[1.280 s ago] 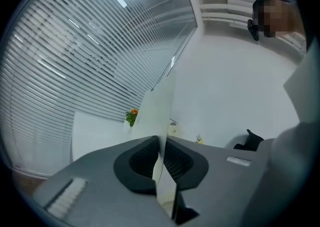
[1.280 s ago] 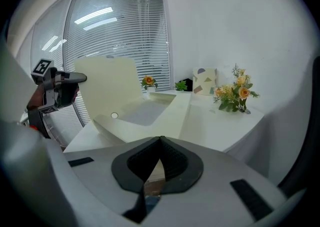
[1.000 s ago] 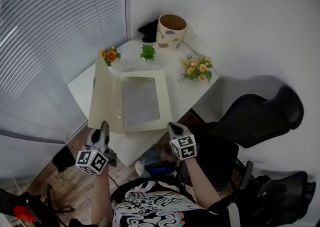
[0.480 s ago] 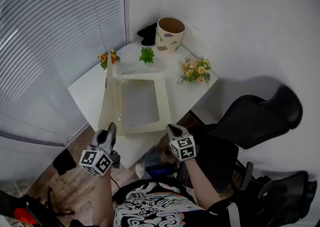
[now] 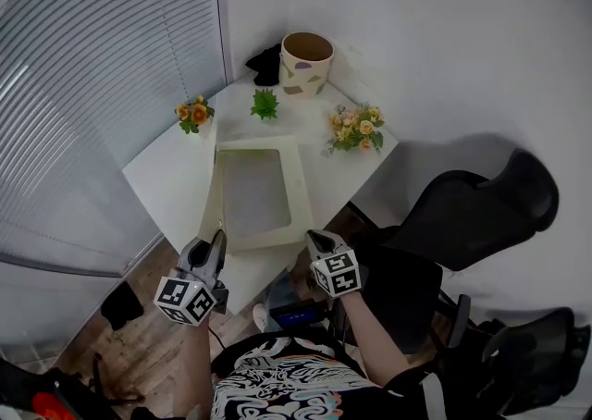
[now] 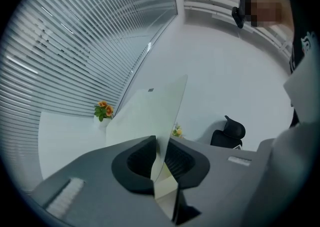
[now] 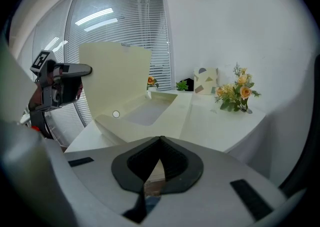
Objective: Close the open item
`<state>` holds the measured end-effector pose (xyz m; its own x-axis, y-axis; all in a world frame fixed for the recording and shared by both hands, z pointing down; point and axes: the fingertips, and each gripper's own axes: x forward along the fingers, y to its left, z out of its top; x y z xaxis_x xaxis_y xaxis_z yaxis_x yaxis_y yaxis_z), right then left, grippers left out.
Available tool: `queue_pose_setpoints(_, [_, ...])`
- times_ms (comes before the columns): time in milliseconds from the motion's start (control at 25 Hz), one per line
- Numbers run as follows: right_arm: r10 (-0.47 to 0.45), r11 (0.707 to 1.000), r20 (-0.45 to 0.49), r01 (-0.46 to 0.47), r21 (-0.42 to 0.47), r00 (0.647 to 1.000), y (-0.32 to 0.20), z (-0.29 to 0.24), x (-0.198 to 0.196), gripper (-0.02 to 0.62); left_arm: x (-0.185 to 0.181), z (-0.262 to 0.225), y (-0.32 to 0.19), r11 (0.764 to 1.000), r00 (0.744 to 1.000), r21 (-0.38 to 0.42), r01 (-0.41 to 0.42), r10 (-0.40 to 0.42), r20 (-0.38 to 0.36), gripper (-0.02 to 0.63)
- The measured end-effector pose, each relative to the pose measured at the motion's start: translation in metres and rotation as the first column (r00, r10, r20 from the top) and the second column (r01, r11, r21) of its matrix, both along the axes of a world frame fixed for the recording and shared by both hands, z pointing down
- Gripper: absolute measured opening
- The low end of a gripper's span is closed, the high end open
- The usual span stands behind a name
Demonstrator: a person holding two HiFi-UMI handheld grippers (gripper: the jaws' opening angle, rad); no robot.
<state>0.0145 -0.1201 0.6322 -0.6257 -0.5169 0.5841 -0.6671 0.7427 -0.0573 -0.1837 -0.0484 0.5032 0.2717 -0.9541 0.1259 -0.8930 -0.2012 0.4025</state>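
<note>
A cream box (image 5: 298,196) with a grey inside lies on the white table (image 5: 166,164). Its lid (image 5: 218,189) stands almost upright on the box's left side. My left gripper (image 5: 219,240) is at the lid's near corner. In the left gripper view the lid (image 6: 150,111) runs edgewise between the jaws of the left gripper (image 6: 161,153), which are opening and leave a gap beside the sheet. My right gripper (image 5: 313,239) hovers at the table's near edge, shut and empty. The right gripper view shows the right gripper (image 7: 160,143), the raised lid (image 7: 117,76) and the left gripper (image 7: 75,71) behind it.
At the table's far end stand a patterned pot (image 5: 305,62), a black object (image 5: 264,64), a small green plant (image 5: 265,104), orange flowers (image 5: 194,114) and a yellow bouquet (image 5: 353,129). A black office chair (image 5: 472,215) is on the right, window blinds (image 5: 92,85) on the left.
The lid has swung up from leaning open to the left to nearly upright. My left gripper has followed it rightward. The right gripper has stayed put.
</note>
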Motion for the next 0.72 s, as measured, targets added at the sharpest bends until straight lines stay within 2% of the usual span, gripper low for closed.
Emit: queue_pose_setpoints(720, [-0.021, 1.0, -0.002, 0.021, -0.011, 1.0, 0.001, 0.0, -0.002, 0.003, 0.049, 0.011, -0.02, 0.985, 0.984, -0.061, -0.16, 0.164, 0.063, 0.054])
